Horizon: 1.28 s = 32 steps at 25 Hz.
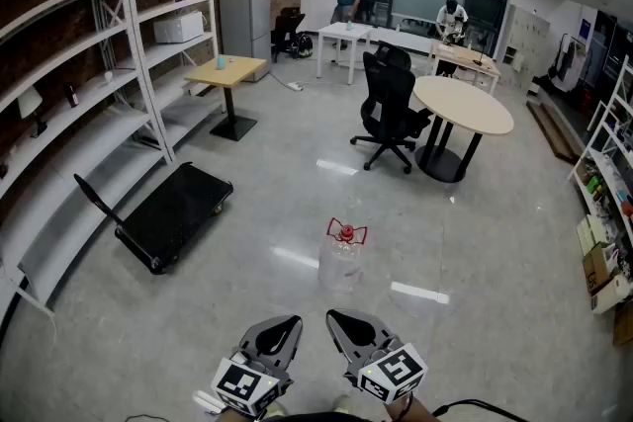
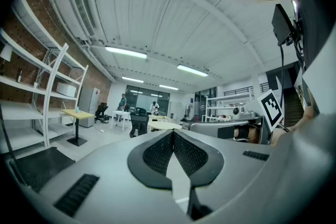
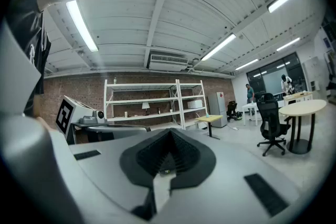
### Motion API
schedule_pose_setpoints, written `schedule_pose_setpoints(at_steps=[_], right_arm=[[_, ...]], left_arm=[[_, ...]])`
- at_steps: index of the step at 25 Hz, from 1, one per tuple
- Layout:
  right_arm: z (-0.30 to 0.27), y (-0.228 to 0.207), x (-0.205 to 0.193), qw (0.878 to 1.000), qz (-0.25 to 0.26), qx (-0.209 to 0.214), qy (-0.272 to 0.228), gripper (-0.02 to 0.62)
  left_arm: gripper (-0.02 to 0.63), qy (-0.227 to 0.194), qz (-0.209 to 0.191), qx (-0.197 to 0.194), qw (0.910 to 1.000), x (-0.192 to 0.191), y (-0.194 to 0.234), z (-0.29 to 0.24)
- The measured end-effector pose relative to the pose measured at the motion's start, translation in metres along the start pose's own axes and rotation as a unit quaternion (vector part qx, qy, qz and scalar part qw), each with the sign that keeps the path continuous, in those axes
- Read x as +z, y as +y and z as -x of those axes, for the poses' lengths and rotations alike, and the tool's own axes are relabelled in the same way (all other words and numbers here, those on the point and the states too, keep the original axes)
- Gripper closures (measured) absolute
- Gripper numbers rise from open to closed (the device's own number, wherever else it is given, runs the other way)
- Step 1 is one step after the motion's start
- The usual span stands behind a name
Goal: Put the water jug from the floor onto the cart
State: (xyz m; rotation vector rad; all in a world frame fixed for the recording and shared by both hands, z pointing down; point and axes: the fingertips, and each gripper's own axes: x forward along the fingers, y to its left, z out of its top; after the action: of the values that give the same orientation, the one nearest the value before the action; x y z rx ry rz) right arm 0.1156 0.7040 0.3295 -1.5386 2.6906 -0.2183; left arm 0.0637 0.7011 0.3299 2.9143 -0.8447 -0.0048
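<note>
The water jug (image 1: 343,255) is clear plastic with a red cap and handle. It stands upright on the grey floor just ahead of both grippers. The cart (image 1: 174,212) is a low black platform with a folded-back handle, to the left of the jug beside the shelving; its dark deck (image 2: 29,166) also shows low in the left gripper view. My left gripper (image 1: 289,322) and right gripper (image 1: 337,317) are held side by side at the bottom of the head view, short of the jug. Each has its jaws together with nothing between them, as seen on the left gripper (image 2: 172,133) and the right gripper (image 3: 169,131).
White shelving (image 1: 94,84) lines the brick wall on the left. A black office chair (image 1: 389,109) and a round table (image 1: 462,107) stand beyond the jug, and a small wooden table (image 1: 228,71) stands behind the cart. Two people are at the far desks. Boxes (image 1: 601,264) sit at the right.
</note>
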Motion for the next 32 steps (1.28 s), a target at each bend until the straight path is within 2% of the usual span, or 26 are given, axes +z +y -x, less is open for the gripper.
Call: schedule_pose_setpoints(at_steps=[10, 14, 25, 29, 32], right_arm=[[0.000, -0.001, 0.006, 0.999, -0.032, 0.015, -0.015, 0.594], [-0.001, -0.002, 0.004, 0.999, -0.033, 0.015, -0.016, 0.594], [-0.001, 0.002, 0.005, 0.999, -0.030, 0.010, -0.018, 0.594], [0.002, -0.013, 0.005, 0.997, -0.063, 0.013, -0.033, 0.594], [0.006, -0.029, 0.005, 0.998, -0.061, 0.010, -0.029, 0.594]], left_arm=[[0.604, 0.007, -0.002, 0.002, 1.0000, -0.002, 0.002, -0.003], [0.604, 0.004, 0.007, 0.001, 1.0000, -0.001, 0.002, -0.004], [0.604, 0.006, 0.001, -0.003, 1.0000, -0.002, -0.002, -0.004], [0.604, 0.016, -0.003, -0.003, 0.9999, -0.010, -0.003, -0.004], [0.604, 0.018, -0.008, 0.001, 0.9998, -0.014, -0.007, -0.011]])
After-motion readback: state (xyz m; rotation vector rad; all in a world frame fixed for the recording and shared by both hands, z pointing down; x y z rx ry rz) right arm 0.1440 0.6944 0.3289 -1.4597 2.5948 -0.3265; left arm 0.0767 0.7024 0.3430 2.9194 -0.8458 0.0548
